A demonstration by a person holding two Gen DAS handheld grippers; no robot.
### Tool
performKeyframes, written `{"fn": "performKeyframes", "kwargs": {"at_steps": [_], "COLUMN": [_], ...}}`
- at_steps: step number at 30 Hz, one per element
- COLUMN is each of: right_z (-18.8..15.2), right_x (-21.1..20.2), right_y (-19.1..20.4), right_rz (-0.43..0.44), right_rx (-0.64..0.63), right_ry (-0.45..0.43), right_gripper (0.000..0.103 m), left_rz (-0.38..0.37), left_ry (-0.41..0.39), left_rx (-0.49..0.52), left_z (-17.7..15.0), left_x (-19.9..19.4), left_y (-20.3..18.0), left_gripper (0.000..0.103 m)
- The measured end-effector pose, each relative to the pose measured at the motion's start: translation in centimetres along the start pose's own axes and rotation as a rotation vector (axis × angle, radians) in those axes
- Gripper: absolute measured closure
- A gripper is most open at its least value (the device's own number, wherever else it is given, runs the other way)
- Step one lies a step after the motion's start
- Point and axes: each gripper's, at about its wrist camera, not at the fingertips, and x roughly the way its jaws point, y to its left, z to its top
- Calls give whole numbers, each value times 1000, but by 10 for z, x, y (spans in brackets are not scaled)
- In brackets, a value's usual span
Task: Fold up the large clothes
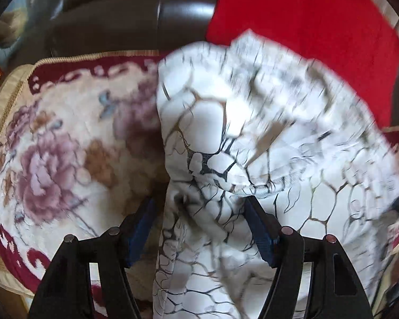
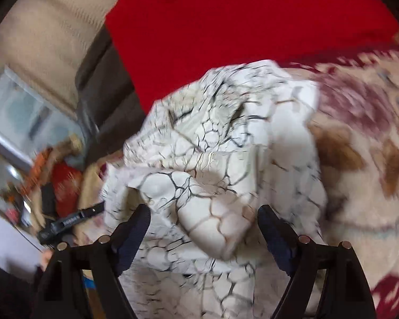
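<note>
White garment (image 1: 239,138) bunched (no clear axis)

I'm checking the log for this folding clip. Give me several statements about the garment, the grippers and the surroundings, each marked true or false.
1. The white crackle-print garment lies bunched, not flat. True.
2. It rests on a plain blue sheet. False: on a floral blanket.
3. A red cloth lies beyond the garment. True.
4. The left gripper is clamped shut. False: its jaws stand apart, with fabric between them.
5. The right gripper is open. True.
</note>
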Motion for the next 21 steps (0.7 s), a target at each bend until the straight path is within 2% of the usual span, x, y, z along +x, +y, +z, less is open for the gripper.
{"fn": "performKeyframes", "kwargs": {"at_steps": [1, 2, 3, 4, 5, 7, 9, 10, 13, 14, 18, 19, 20, 21], "right_z": [0, 0, -1, -1, 1, 7, 16, 21, 27, 29, 31, 31, 30, 32], "right_x": [9, 16, 22, 27, 26, 11, -13, -35, -67, -68, -50, -44, -40, -36], "right_y": [9, 19, 32, 44, 52, 70, 84, 90, 94, 91, 46, 32, 20, 8], "right_rz": [-44, -89, -134, -174, -211, -269, -284, -277, -240, -223, -107, -82, -53, -14], "right_rx": [-63, -133, -227, -306, -353, -431, -464, -467, -457, -444, -290, -237, -185, -128], "right_ry": [20, 32, 42, 60, 57, -22, -134, -225, -342, -319, -97, -63, -51, -48], "right_gripper": [19, 34, 74, 88, 89, 93, 94, 94, 94, 93, 88, 78, 61, 33], "left_rz": [2, -5, -11, -14, -15, -16, -20, -20, -20, -23, -18, -17, -17, -20], "left_ry": [6, -2, -8, -9, -11, -13, -18, -25, -37, -43, -128, -153, -176, -189], "left_rx": [6, 6, 6, 9, 16, 24, 24, 26, 17, 14, 35, 49, 63, 76], "left_z": [-4, -6, -7, -8, -9, -12, -13, -15, -17, -19, -21, -19, -17, -14], "left_x": [6, 6, 5, 4, 3, -2, -5, -7, -16, -22, -53, -61, -68, -74], "left_y": [0, 0, 1, 2, 4, 5, 7, 7, 13, 16, 19, 18, 15, 13], "left_gripper": [33, 33, 33, 33, 33, 33, 33, 33, 33, 33, 33, 33, 33, 33]}}
